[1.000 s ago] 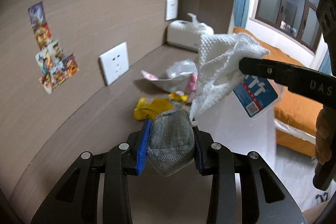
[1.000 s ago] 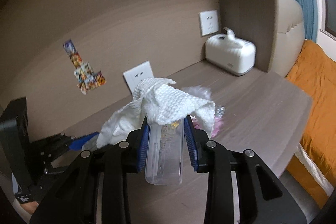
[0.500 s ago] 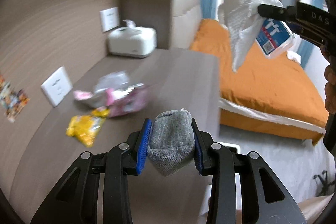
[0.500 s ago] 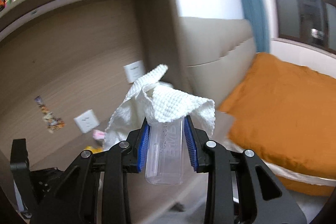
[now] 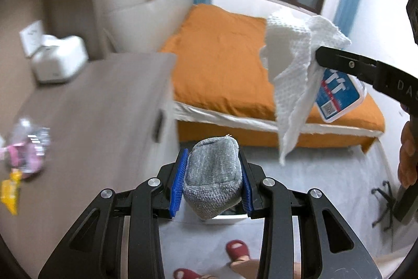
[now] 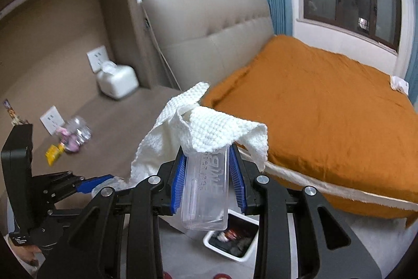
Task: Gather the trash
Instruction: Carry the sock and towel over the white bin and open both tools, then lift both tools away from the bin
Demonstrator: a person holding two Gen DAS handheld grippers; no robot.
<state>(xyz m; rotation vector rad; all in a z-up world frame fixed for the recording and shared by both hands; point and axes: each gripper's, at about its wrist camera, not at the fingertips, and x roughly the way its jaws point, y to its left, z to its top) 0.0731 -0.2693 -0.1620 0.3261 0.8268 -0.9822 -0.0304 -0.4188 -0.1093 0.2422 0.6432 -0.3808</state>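
- The left gripper (image 5: 212,183) has its blue-padded fingers (image 5: 178,183) pinching a balled grey knitted sock (image 5: 212,179), held in the air past the near right edge of the brown wooden bench (image 5: 99,106).
- The right gripper (image 6: 207,181) has its blue-padded fingers (image 6: 237,181) pinching a clear rectangular plastic box (image 6: 205,190) together with a white waffle-textured paper towel (image 6: 206,130) that drapes over the box's far end and hangs to the left.
- In the left wrist view that box shows a blue printed label (image 5: 339,96) facing down.
- On the grey floor just beyond the right gripper stands a white rectangular waste bin (image 6: 231,237) with a dark liner and some scraps inside.
- On the left part of the bench lie a yellow crumpled wrapper (image 6: 53,153), a pink wrapper (image 6: 70,144) and a clear crumpled plastic bag (image 6: 78,130), close together.
- Farther back on the bench, near the wall socket (image 6: 98,62), sits a white tissue box (image 6: 117,81).
- To the right, beyond the bench, is a bed with an orange cover (image 6: 326,106) and a beige padded headboard (image 6: 209,25).
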